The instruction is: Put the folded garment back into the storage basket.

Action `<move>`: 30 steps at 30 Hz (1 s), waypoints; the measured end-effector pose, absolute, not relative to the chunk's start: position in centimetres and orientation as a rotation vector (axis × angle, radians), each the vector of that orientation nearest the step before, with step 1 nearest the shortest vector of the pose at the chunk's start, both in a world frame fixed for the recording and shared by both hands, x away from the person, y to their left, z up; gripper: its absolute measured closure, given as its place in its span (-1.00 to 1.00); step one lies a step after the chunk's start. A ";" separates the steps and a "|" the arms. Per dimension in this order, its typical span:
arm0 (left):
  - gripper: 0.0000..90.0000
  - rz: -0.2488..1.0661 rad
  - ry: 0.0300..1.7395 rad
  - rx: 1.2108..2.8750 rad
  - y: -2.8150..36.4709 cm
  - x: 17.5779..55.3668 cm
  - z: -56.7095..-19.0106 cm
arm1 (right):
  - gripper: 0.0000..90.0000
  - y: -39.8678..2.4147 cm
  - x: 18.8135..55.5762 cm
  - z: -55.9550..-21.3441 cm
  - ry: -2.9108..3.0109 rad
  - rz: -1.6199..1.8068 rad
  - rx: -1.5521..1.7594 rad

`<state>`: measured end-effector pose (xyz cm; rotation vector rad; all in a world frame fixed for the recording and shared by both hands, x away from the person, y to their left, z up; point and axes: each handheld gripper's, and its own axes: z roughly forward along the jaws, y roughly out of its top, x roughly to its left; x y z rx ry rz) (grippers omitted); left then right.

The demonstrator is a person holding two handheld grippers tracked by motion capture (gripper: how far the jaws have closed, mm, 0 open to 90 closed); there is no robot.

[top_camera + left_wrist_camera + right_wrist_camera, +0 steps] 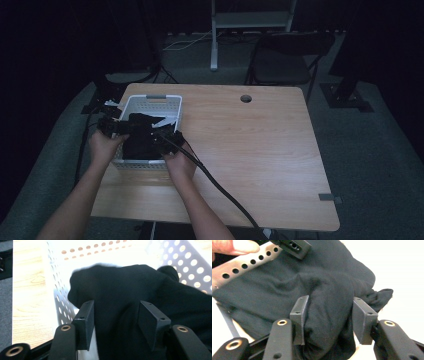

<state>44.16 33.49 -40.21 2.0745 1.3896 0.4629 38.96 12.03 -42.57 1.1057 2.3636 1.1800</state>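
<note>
**Black cloth in the white basket, both grippers over it**

From the high view, a white perforated basket (172, 107) sat at about 9 o'clock on the pale wood-grain surface (260, 150), near its left edge. A black cloth (140, 137) lay bundled inside it. The left gripper (111, 126) came in over the basket's left wall, the right gripper (165, 136) over its near right corner, a thick cable trailing back along the forearm. A round grommet hole (245, 98) marked the surface at 12 o'clock, and a dark chair (287, 62) stood beyond the far edge.

The high view was too dim to show the jaws. The left gripper view supplied that: the left gripper (116, 316) had its flat black pads standing apart, the soft matte cloth (130, 295) lying between them without being squeezed, against the basket's wall (58, 290) of round holes.

The right gripper view showed the right gripper (329, 317), jaws parted, astride a thick rounded fold of the cloth (327, 300), which bulged between the pads; I could not tell whether they pressed on it. At 11 o'clock there, a fingertip (237, 246) rested by the basket's rim (244, 263).
</note>
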 end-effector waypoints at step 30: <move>-0.53 0.440 1.303 2.036 34.1 41.6 -40.4 | -0.72 10.5 39.0 -42.0 2.338 1.261 1.159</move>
